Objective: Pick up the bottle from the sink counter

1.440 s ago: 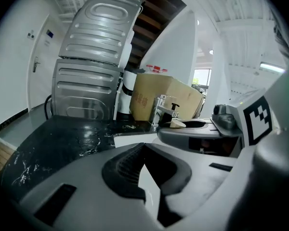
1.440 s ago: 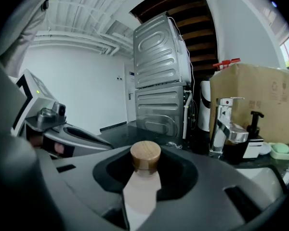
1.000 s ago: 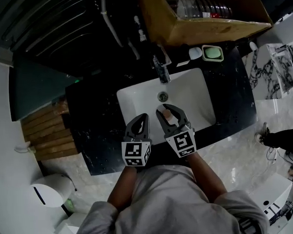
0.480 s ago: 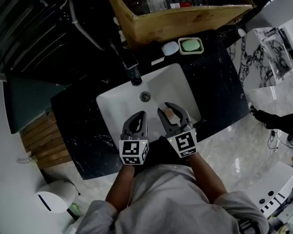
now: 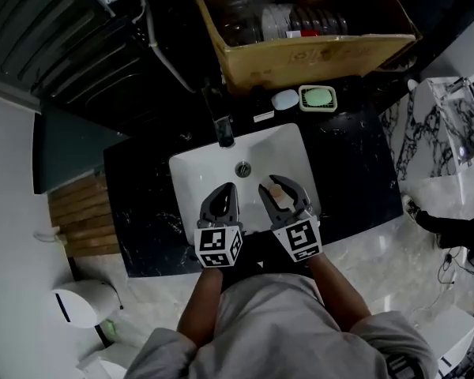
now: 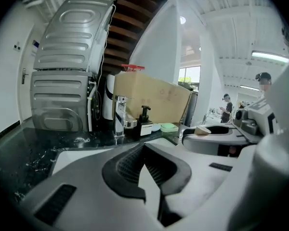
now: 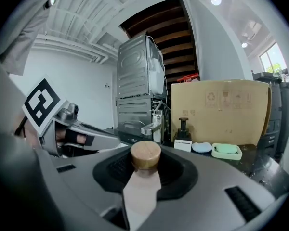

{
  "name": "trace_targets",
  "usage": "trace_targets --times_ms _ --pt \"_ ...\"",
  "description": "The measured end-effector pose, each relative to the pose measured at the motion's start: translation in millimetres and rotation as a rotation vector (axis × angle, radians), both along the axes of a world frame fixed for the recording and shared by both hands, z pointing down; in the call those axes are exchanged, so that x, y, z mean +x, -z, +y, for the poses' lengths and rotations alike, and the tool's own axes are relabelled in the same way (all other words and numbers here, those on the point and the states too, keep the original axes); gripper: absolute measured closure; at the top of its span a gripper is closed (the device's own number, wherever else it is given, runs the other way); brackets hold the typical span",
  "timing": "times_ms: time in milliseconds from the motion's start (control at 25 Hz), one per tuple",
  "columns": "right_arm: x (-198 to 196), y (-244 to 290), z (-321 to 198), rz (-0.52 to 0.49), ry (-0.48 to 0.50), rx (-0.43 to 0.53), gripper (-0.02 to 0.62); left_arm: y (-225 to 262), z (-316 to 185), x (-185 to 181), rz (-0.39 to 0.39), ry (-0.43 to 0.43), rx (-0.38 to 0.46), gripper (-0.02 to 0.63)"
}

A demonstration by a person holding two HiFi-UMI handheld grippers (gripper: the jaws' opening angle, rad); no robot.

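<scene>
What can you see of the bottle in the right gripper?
The bottle is small, with a round, flat-topped cap that looks like light wood. A pale pinkish body shows below the cap. It sits cap-up between the jaws of the right gripper, which are closed around it just under the cap. It is held in the air over the white sink. Its lower part is hidden.

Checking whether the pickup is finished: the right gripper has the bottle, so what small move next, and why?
Probably hold the grip and lift slightly. The right gripper clamps the wooden-capped bottle, held above the white basin, off the black counter, so the pickup looks done; the left gripper is shut, empty.
</scene>
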State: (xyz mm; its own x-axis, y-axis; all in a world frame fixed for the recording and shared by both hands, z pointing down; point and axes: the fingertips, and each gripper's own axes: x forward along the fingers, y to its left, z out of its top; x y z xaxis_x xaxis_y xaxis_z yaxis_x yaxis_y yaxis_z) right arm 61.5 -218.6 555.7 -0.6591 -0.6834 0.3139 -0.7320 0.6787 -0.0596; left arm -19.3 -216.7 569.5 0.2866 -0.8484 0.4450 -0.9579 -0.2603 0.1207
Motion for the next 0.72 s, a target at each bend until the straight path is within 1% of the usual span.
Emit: trace_targets --times_ms 240,400,640,720 --pt "-5 32 0 -0.037 0.032 0.05 0.471 36 6 1 -0.038 0.012 0.076 0.592" --pt "-5 52 1 -0.048 0.017 0.077 0.471 62 13 -7 -0.072 0.034 0.129 0.592" --pt "-3 89 0 -0.069 -0.048 0.119 0.471 104 10 -19 -0.055 0.011 0.204 0.592" --pt "-4 99 2 -0.072 -0.065 0.126 0.471 115 12 -21 -0.038 0.003 0.22 0.592"
